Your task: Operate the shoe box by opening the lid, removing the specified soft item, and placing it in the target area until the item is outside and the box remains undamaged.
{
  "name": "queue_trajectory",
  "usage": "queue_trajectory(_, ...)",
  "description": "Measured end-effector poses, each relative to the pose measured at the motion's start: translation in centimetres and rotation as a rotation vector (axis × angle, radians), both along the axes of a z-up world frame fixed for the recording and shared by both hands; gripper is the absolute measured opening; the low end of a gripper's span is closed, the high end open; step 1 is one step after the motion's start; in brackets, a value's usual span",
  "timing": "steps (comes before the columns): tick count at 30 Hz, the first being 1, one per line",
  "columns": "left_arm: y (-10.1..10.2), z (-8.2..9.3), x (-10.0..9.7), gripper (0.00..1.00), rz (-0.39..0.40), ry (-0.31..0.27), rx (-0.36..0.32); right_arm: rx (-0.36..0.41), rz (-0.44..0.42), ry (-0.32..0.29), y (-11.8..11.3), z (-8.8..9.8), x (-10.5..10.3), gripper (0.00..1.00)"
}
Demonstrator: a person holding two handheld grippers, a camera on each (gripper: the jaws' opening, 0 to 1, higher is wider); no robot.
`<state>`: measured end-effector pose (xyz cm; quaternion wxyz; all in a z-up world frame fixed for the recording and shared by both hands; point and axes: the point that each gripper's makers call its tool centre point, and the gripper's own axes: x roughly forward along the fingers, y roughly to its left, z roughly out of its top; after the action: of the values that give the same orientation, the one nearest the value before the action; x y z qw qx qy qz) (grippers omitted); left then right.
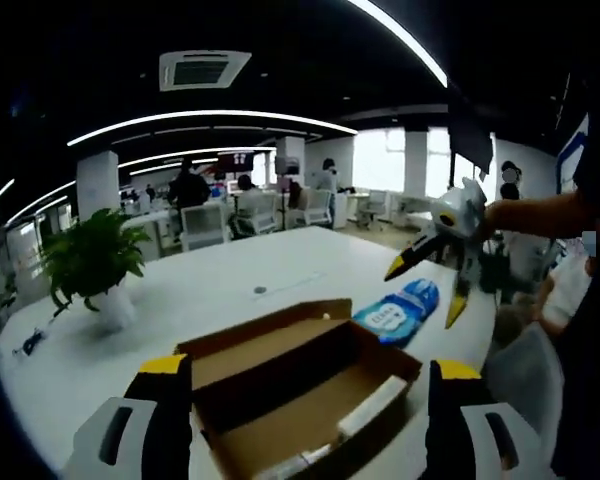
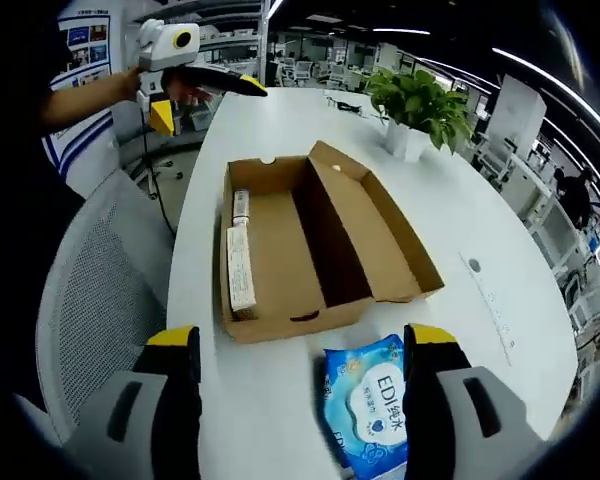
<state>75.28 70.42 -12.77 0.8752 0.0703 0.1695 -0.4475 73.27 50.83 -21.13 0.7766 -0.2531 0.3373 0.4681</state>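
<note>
1. On the white bench, the open shoe box is seen with its lid folded back, and the blue soft pack lies outside it, just beside the box's near short wall in the right gripper view.
2. At the left of the right gripper view, the left gripper is held raised beyond the far end of the box; its yellow-tipped fingers are parted and nothing is held between them.
3. Inside the box, a white oblong carton is seen lying along the left wall.
4. At the bottom of the same view, the right gripper is spread wide; the soft pack lies between its fingers, nearer to the right one, with its long axis running roughly along the fingers. No contact with the pack can be seen.
5. In the left gripper view, the right gripper hangs above the pack, tilted downward, with a person's forearm behind it.
6. The right gripper is judged to be the nearer one; the item seems already removed, so only a final placing, if any, remains.
</note>
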Motion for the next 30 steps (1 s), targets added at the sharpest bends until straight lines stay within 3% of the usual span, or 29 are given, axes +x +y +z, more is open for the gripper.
queue_trajectory(13,2.0,-1.1,-0.2,1.00,0.025,-0.016,0.034,-0.053,0.139,0.039,3.2,-2.3,2.0,0.67)
queue_trajectory(20,2.5,-1.5,0.0,1.00,0.041,-0.011,0.036,-0.079,0.215,0.093,4.7,-5.1,2.3,0.64)
queue_trajectory(30,2.8,-2.4,0.0,1.00,0.044,0.001,0.064,-0.126,0.291,0.149,6.4,-7.4,1.6,0.60)
